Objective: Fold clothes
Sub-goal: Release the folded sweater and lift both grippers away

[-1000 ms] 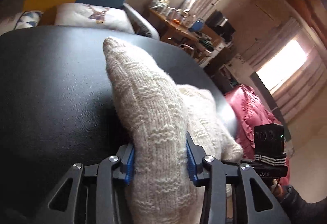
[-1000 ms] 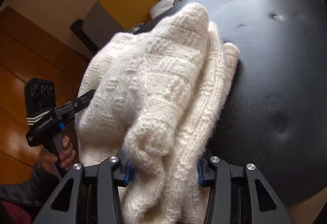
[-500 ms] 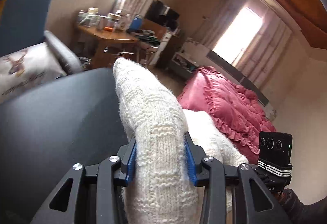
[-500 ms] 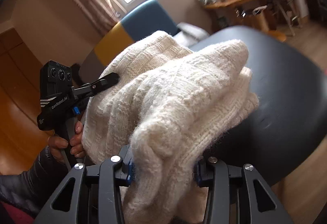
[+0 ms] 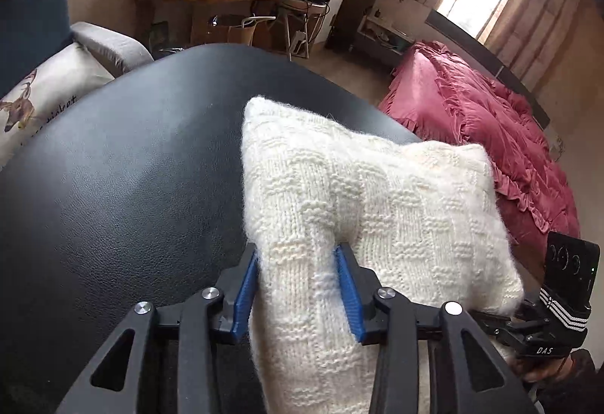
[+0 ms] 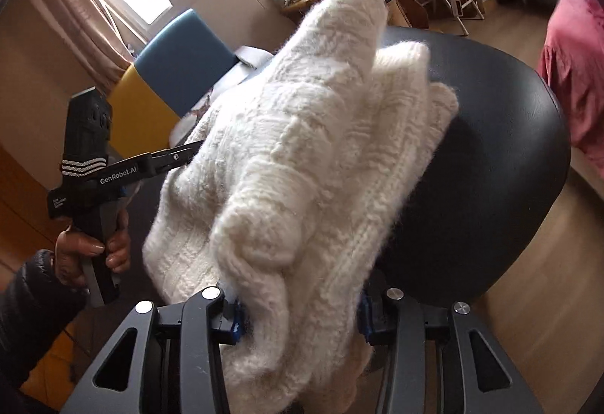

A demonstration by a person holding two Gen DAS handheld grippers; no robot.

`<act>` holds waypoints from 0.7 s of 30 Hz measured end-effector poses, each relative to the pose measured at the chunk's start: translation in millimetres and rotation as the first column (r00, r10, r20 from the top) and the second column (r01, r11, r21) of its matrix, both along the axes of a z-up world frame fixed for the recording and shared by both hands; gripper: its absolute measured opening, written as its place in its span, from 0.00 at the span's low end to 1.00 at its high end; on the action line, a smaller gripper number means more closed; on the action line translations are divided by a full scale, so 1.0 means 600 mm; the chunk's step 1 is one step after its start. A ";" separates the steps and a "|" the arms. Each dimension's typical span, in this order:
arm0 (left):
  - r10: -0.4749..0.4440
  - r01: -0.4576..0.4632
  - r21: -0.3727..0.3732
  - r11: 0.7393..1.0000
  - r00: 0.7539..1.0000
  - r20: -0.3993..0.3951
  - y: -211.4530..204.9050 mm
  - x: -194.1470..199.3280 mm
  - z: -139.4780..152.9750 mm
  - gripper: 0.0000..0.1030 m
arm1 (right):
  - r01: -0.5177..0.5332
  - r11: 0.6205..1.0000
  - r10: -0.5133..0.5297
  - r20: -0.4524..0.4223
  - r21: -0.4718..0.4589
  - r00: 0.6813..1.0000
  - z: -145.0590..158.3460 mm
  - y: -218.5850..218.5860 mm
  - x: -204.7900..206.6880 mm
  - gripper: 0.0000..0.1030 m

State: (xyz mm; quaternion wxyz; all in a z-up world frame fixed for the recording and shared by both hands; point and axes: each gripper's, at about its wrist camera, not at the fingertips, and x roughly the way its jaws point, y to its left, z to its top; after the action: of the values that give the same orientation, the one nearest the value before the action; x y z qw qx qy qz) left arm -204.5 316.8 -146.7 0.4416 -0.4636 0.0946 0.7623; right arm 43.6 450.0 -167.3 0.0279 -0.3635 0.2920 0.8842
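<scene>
The cream knitted sweater (image 5: 377, 202) has dropped toward the black worktop (image 5: 124, 180); left tongs (image 5: 298, 287) and right tongs (image 6: 298, 316) both clamp it.

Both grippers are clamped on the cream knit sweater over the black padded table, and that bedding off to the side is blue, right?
Not quite: the bedding is pink-red, not blue, as the left wrist view shows. The rest holds: the left gripper and the right gripper are each shut on the cream knit sweater over the black padded table.
</scene>
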 end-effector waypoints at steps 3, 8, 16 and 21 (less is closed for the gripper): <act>0.033 -0.033 0.004 0.999 0.999 -0.034 -0.011 0.012 0.022 0.40 | 0.010 0.999 -0.011 -0.002 -0.030 1.000 -0.015 0.011 0.008 0.49; 0.115 -0.107 0.061 0.992 0.984 -0.135 -0.059 0.037 0.075 0.39 | 0.026 1.000 -0.026 -0.033 0.005 0.999 -0.001 0.019 0.028 0.59; 0.074 -0.063 0.076 0.995 0.986 -0.147 -0.086 0.100 0.056 0.39 | -0.086 0.965 0.115 -0.106 0.248 0.988 0.097 -0.029 0.054 0.58; 0.044 -0.043 0.021 0.999 0.995 -0.084 -0.075 0.119 -0.002 0.39 | -0.142 0.953 0.134 0.048 0.269 0.990 0.031 -0.027 0.029 0.53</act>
State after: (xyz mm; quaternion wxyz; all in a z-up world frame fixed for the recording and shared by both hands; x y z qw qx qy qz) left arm -133.2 272.0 -147.7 0.4251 -0.4286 0.0956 0.7915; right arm 60.9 433.9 -148.9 0.0202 -0.3887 0.1414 0.9102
